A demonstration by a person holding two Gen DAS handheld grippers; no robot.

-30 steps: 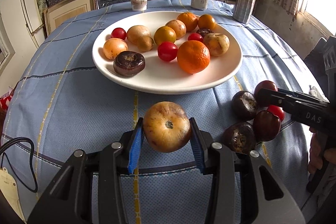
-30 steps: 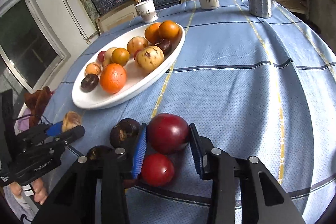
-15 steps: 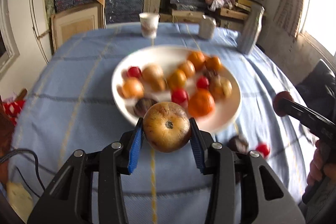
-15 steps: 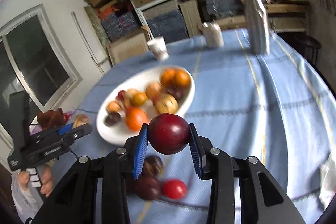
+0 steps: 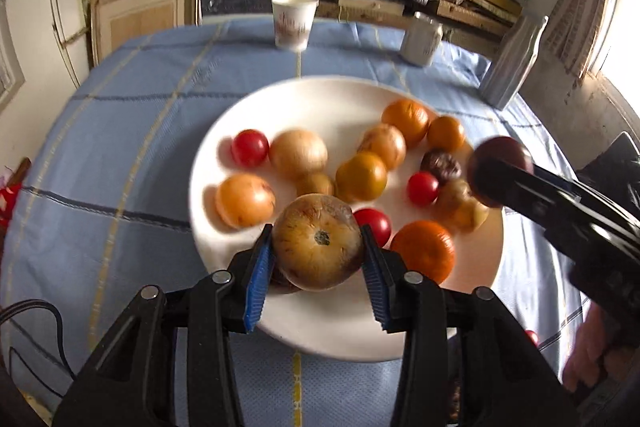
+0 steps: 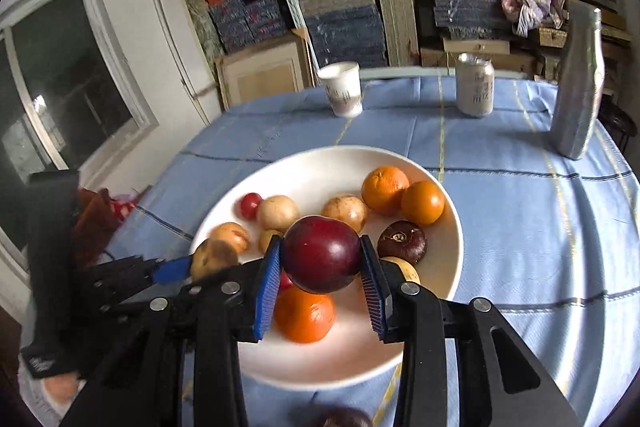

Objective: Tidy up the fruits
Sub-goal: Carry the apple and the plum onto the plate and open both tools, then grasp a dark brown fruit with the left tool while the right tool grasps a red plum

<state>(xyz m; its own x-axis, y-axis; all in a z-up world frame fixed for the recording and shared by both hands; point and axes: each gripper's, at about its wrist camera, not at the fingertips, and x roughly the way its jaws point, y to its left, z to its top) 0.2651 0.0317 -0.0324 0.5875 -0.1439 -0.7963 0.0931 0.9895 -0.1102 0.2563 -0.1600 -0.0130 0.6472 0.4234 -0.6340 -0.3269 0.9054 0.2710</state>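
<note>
My left gripper (image 5: 318, 253) is shut on a tan-brown round fruit (image 5: 318, 247) and holds it above the near part of the white plate (image 5: 320, 99). My right gripper (image 6: 322, 257) is shut on a dark red plum (image 6: 322, 253), held above the plate (image 6: 312, 167). The plate holds several fruits: oranges (image 5: 423, 255), red tomatoes (image 5: 249, 147), tan fruits (image 5: 298, 153) and a dark purple one (image 6: 402, 242). The right gripper with its plum also shows at the right of the left wrist view (image 5: 500, 167). The left gripper with its fruit shows at the left of the right wrist view (image 6: 212, 257).
A paper cup (image 5: 294, 21), a can (image 5: 422, 39) and a silver bottle (image 5: 510, 63) stand at the far side of the blue tablecloth (image 5: 120, 131). A small red fruit (image 5: 531, 337) and a dark fruit (image 6: 344, 419) lie on the cloth near the plate. Shelves stand behind.
Both grippers lifted their fruits off the cloth and moved forward over the plate. The plate now lies right beneath both grippers.
</note>
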